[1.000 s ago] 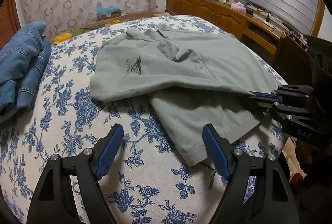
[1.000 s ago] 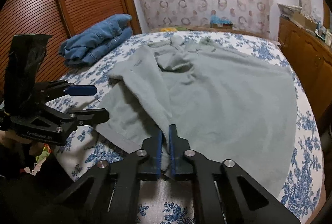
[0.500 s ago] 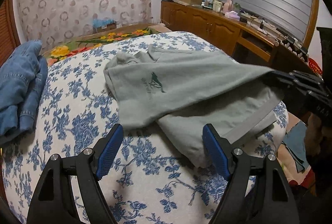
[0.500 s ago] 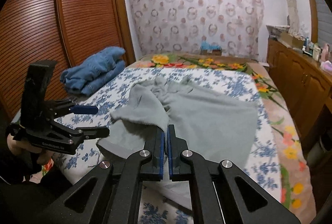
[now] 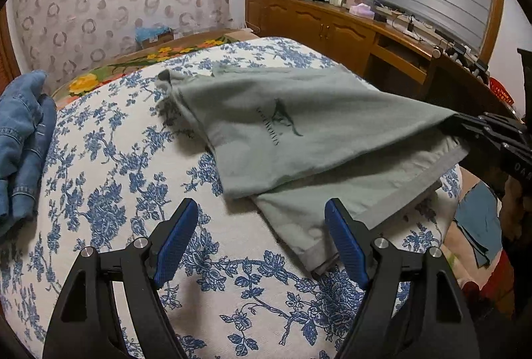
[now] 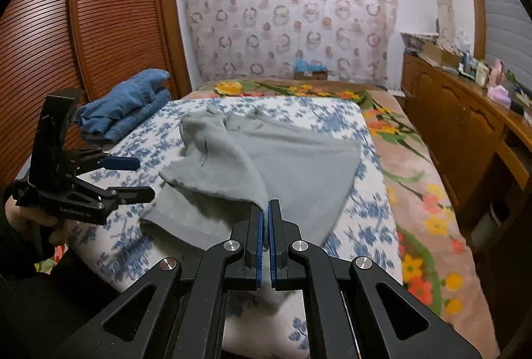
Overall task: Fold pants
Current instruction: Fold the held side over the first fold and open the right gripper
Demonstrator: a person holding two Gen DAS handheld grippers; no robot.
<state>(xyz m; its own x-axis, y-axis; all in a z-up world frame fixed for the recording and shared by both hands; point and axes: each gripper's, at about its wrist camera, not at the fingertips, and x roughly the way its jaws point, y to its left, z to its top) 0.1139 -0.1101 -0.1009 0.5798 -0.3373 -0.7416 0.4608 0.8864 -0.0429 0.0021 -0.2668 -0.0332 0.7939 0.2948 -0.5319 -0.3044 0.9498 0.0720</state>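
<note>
Folding pants [image 5: 299, 132] | right gripper [image 6: 265, 219] pinched hem ahead | left gripper [image 5: 259, 236] wide, empty | judged: keep fabric taut, corners aligned.

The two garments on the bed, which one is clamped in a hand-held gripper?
The grey-green pants, pinched by the right hand-held gripper; the blue denim pile lies untouched.

Grey-green pants [image 5: 309, 126] with a small dark logo lie on the floral bed [image 5: 109, 179], one half folded over the other, one corner lifted.
</note>
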